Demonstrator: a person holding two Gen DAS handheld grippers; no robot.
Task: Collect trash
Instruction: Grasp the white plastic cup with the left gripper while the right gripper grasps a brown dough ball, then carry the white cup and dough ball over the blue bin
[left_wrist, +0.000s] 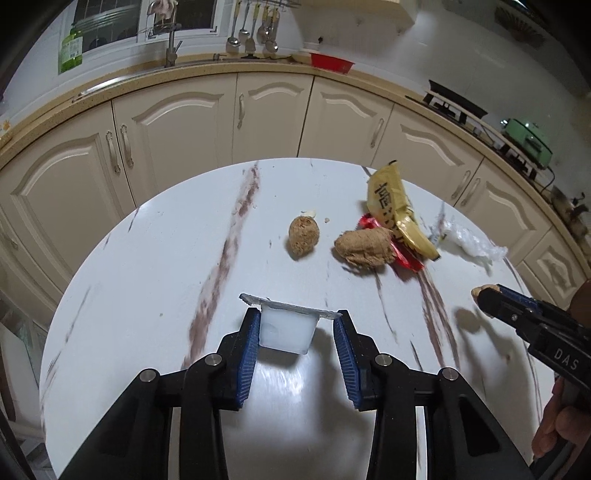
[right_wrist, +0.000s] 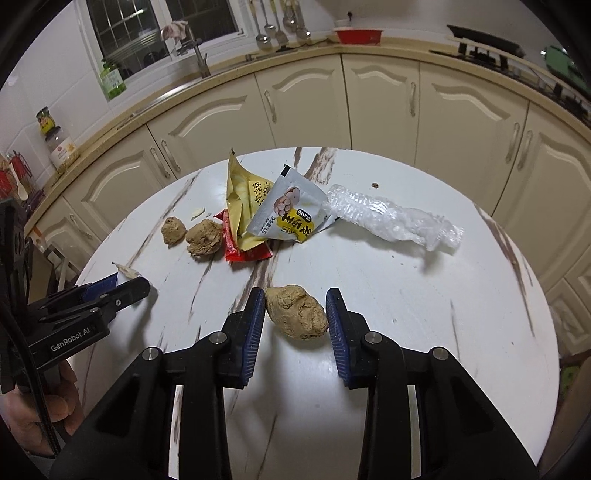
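Observation:
My left gripper (left_wrist: 295, 325) holds a small white plastic cup (left_wrist: 287, 330) with a peeled foil lid between its blue pads, above the round white table (left_wrist: 147, 258). My right gripper (right_wrist: 295, 310) is shut on a brown food lump (right_wrist: 297, 312); in the left wrist view it shows at the right edge (left_wrist: 484, 295). Two more brown lumps (left_wrist: 303, 234) (left_wrist: 364, 248) lie on the table beside a yellow wrapper (left_wrist: 391, 206), a red wrapper (right_wrist: 240, 247), a grey-and-yellow sachet (right_wrist: 291, 210) and crumpled clear plastic (right_wrist: 395, 218).
Cream kitchen cabinets (left_wrist: 266, 114) curve behind the table, with a counter, sink tap (left_wrist: 170, 48), red bowl (left_wrist: 330, 62) and green bottle (left_wrist: 71, 48). The left gripper appears at the left of the right wrist view (right_wrist: 122, 291). Small crumbs lie on the table.

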